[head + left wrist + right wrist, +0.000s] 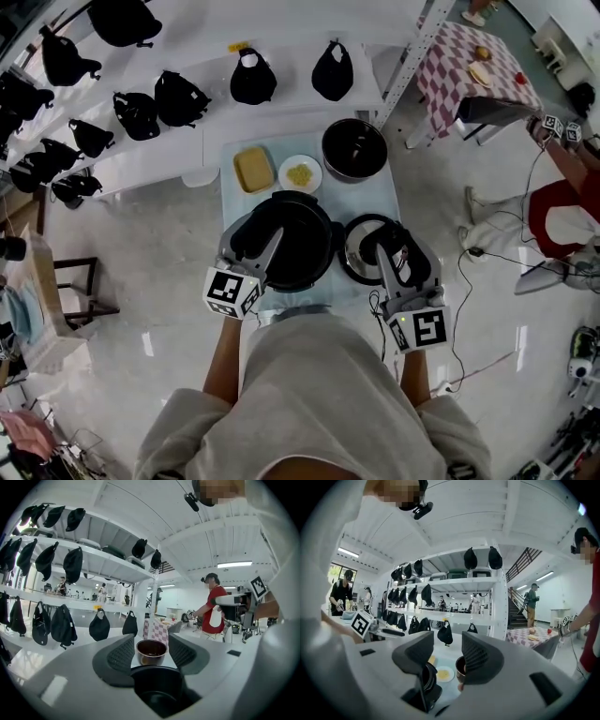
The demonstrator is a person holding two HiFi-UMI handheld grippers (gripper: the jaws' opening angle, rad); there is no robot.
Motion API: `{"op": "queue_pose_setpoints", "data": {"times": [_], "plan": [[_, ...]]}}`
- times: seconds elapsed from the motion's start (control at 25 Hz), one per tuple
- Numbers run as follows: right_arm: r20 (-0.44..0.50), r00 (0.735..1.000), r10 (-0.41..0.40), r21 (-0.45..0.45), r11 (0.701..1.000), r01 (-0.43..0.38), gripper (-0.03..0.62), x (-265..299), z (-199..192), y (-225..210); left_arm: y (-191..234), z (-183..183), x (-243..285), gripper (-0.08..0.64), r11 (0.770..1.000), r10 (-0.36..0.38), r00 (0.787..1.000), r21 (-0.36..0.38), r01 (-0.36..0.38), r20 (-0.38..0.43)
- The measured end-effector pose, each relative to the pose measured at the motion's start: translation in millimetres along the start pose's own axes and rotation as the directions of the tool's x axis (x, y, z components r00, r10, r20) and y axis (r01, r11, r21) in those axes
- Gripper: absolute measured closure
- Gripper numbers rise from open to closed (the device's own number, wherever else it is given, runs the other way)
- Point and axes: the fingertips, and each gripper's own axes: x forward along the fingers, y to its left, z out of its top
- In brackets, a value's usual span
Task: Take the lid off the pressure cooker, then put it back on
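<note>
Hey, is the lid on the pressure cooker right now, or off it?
Off. The head view shows the pressure cooker open-topped, its dark inside exposed, with the lid apart at its right.

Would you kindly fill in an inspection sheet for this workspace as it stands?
Surface: small pale blue table, crowded.
Job's things: cooker open; lid off, to its right.
Clutter: dark pot, plate of yellow food, yellow dish.
Grippers: left tongs apart over the cooker, empty; right tongs apart above the lid, no grip seen.
Cables: cables across the floor, right.
Surroundings: shelves of black bags, checked table, person in red.
</note>
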Motion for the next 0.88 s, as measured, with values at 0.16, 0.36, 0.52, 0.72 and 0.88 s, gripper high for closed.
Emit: {"op": "queue_pose_setpoints", "data": {"times": [0.16, 0.36, 0.52, 0.72, 0.88], "plan": [[-0.054, 0.998, -0.035, 0.017, 0.999, 0.036, 0.438, 1, -24, -10, 2, 0, 1, 0.344, 1.000, 0.006, 1.000, 0.008, -0.006, -0.003], [-0.189, 0.982, 0.013, 0.119, 0.993, 0.010, 0.345, 6, -81, -21, -1, -3, 4, 0.344, 1.000, -0.001, 1.000, 0.007, 0.001, -0.011], [-0.338, 0.940, 0.044, 0.158, 0.987, 0.011, 0.314, 7, -145, -30, 1, -3, 2, 0.344, 1.000, 0.002, 1.000, 0.005, -0.002, -0.011], [-0.537, 0.838, 0.093, 0.212, 0.977, 0.027, 0.301, 9, -239, -41, 2, -2, -2, 0.344, 1.000, 0.017, 1.000, 0.016, -0.017, -0.017], [-0.679, 0.721, 0.139, 0.230, 0.973, 0.030, 0.296, 9, -304, -48, 2, -4, -4, 0.344, 1.000, 0.027, 0.999, 0.012, -0.026, -0.024]]}}
